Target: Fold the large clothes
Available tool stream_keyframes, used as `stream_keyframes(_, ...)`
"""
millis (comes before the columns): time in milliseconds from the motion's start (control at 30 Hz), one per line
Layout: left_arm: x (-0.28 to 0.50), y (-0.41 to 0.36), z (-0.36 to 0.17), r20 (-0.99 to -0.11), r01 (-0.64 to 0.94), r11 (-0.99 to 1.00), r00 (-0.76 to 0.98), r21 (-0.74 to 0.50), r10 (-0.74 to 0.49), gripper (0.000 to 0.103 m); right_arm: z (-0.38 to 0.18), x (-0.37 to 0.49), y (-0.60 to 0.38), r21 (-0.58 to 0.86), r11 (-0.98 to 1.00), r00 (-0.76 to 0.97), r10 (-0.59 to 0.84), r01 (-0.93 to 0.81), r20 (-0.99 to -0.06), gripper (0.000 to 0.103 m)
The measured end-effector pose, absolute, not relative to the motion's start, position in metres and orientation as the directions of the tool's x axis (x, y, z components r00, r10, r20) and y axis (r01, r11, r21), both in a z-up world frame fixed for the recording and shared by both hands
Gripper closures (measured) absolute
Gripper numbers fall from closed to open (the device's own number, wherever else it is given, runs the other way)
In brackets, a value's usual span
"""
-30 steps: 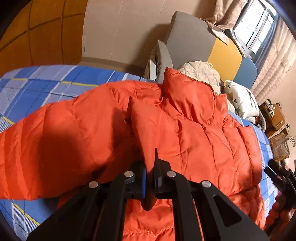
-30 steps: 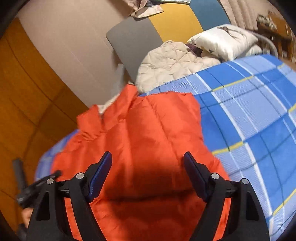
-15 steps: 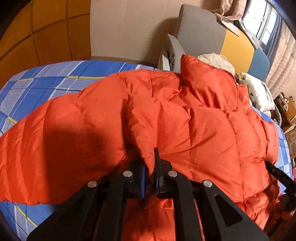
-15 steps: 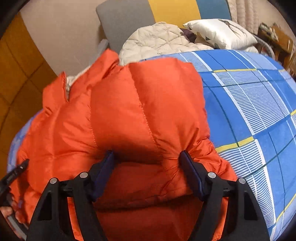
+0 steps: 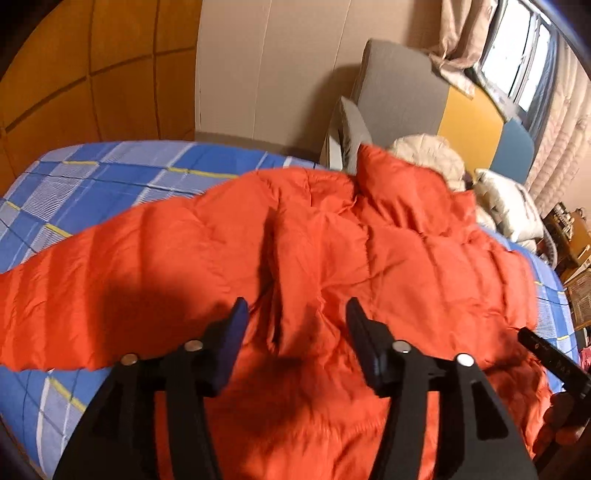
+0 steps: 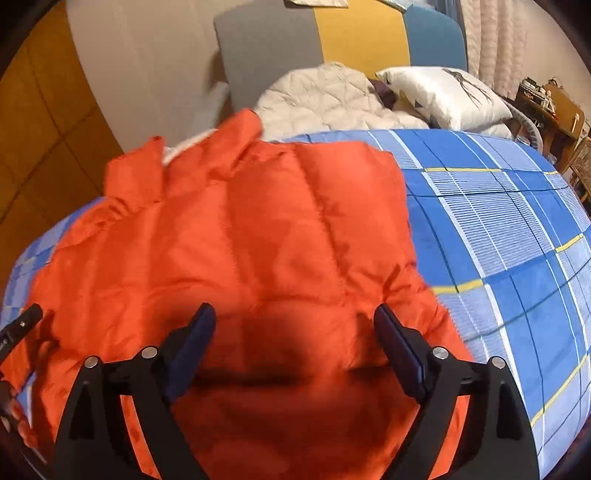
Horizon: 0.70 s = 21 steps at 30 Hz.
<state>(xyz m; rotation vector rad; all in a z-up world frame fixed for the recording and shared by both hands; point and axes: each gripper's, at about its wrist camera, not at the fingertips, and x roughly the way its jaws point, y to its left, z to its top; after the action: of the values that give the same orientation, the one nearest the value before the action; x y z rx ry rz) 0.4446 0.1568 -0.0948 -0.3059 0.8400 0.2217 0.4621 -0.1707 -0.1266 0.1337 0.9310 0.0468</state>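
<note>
An orange puffer jacket (image 5: 369,258) lies spread on the blue checked bed (image 5: 110,181), one sleeve stretched to the left and its collar standing up at the far end. My left gripper (image 5: 295,314) hovers over the jacket's middle; its jaws are opening and the fabric lies loose below them, not pinched. In the right wrist view the same jacket (image 6: 258,240) has its right side folded inward. My right gripper (image 6: 293,319) hangs over that folded part, jaws opening wide, pads clear of the cloth. Each gripper's tip shows at the edge of the other's view.
A beige quilted garment (image 6: 325,96) and a white pillow (image 6: 443,96) lie at the bed's head against a grey, yellow and blue headboard (image 6: 351,33). Bare blue sheet (image 6: 498,240) lies right of the jacket. Wooden furniture (image 6: 546,107) stands far right.
My left gripper has let go of the fold of orange fabric it pinched and now stands open. The right gripper's jaws have spread wider over the folded side.
</note>
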Motion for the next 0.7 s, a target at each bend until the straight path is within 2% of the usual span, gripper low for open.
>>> stream_keyframes(267, 0.38, 0.163, -0.063, -0.693, -0.32, 0.931, 0.712, -0.179, 0.112, 0.026, -0.119, 0.405, -0.139, 0.185, 0.981, 0.608, 0.178, -0.052, -0.774, 0.016)
stream_keyframes(333, 0.365, 0.167, -0.06, -0.684, -0.327, 0.928, 0.719, -0.176, 0.123, 0.022, -0.118, 0.392, -0.132, 0.194, 0.979, 0.609, 0.192, -0.062, -0.77, 0.011)
stream_keyframes(700, 0.303, 0.224, -0.076, -0.693, -0.411, 0.864, 0.713, -0.29, 0.106, 0.02, -0.124, 0.344, -0.108, 0.191, 0.977, 0.587, 0.211, -0.097, -0.782, 0.011)
